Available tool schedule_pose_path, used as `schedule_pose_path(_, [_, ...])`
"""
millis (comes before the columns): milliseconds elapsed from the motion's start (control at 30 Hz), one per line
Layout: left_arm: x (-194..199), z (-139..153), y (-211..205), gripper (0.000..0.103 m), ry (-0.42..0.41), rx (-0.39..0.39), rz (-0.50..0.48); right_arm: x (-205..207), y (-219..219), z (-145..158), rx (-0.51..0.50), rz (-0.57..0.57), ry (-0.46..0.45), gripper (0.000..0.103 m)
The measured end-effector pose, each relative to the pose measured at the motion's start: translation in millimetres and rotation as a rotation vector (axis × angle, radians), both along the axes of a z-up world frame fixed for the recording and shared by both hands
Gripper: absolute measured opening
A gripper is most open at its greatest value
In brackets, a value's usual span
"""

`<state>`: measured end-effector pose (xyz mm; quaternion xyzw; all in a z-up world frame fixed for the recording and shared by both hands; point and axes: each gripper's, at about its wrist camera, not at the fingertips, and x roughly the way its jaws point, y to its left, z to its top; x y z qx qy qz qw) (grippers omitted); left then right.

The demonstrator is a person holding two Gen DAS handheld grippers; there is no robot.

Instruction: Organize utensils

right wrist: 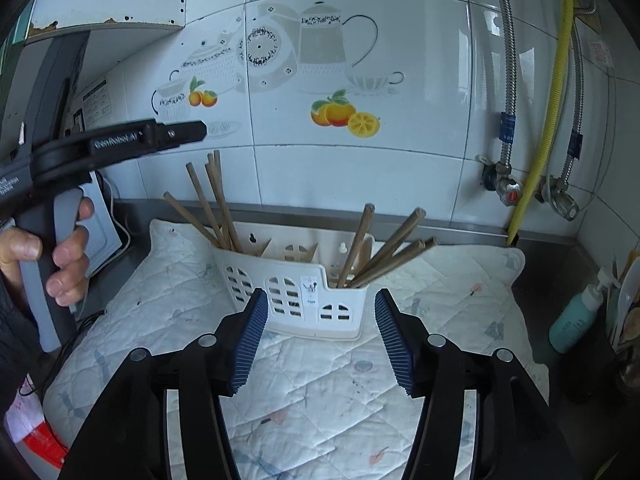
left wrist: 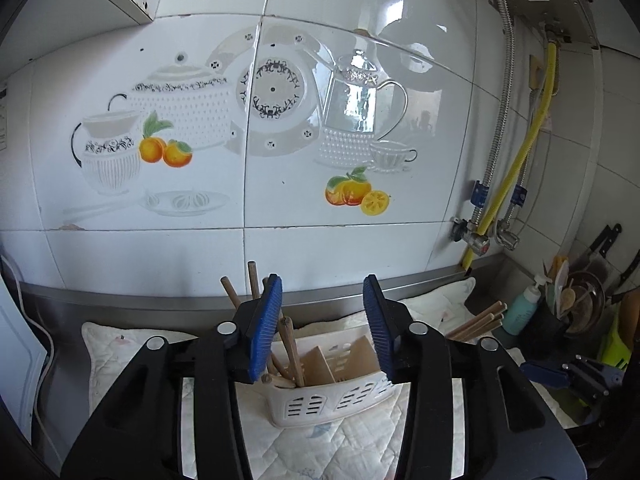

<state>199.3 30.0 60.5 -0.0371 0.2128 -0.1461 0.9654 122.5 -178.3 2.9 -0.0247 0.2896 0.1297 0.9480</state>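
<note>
A white slotted plastic caddy stands on a quilted cloth. Several wooden chopsticks lean in its left compartment and several more lean in its right one. My right gripper hovers just in front of the caddy, open, with nothing between its blue pads. In the left wrist view the caddy sits below and beyond my left gripper, which is open and empty. Chopsticks rise beside and behind its left finger. A hand holds the left tool's handle.
The quilted cloth covers a steel counter against a tiled wall. A teal pump bottle and a holder of spoons and knives crowd the right corner. A yellow hose and valves run down the wall. A white cable lies at left.
</note>
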Motion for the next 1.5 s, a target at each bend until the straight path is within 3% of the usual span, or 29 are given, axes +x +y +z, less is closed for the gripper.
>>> schedule_pose_path(67, [-8.8,1.9,0.4,0.05,-0.008,0.004,0.01,-3.8,-2.6,-2.9,0.017,-0.004,0.015,0.062])
schedule_pose_path(133, [-19.3,2.8,1.0,0.065,-0.018,0.018,0.032,-8.0,-4.8,-5.7,0.026,-0.008,0.025,0.064])
schedule_pose_path(267, [-42.7,1.0,4.8,0.074,-0.031,0.038,0.076,-16.9,-9.1,-12.1,0.036,-0.027,0.039,0.068])
schedule_pose_path(433, [-71.5,-6.2,6.9,0.093,-0.032,0.066,0.127,-27.3,-14.8,-17.6,0.061,-0.03,0.062,0.074])
schedule_pose_path(533, [-87.9,-13.4,6.3,0.097,-0.016,0.084,0.14,-33.7,-18.2,-15.9,0.069,-0.033,0.058,0.076])
schedule_pose_path(633, [-102.2,-20.5,4.8,0.098,0.0,0.115,0.168,-39.8,-20.8,-11.6,0.077,-0.031,0.051,0.079])
schedule_pose_path(700, [-109.4,-25.3,3.8,0.098,0.023,0.127,0.171,-44.9,-21.7,-8.6,0.074,-0.033,0.036,0.087])
schedule_pose_path(1033, [-141.5,-42.8,-0.1,0.098,0.077,0.125,0.202,-63.8,-24.3,-5.3,0.087,-0.022,0.03,0.088])
schedule_pose_path(1500, [-153.3,-50.4,0.2,0.098,0.11,0.104,0.219,-75.6,-24.1,-1.5,0.098,-0.018,0.022,0.089])
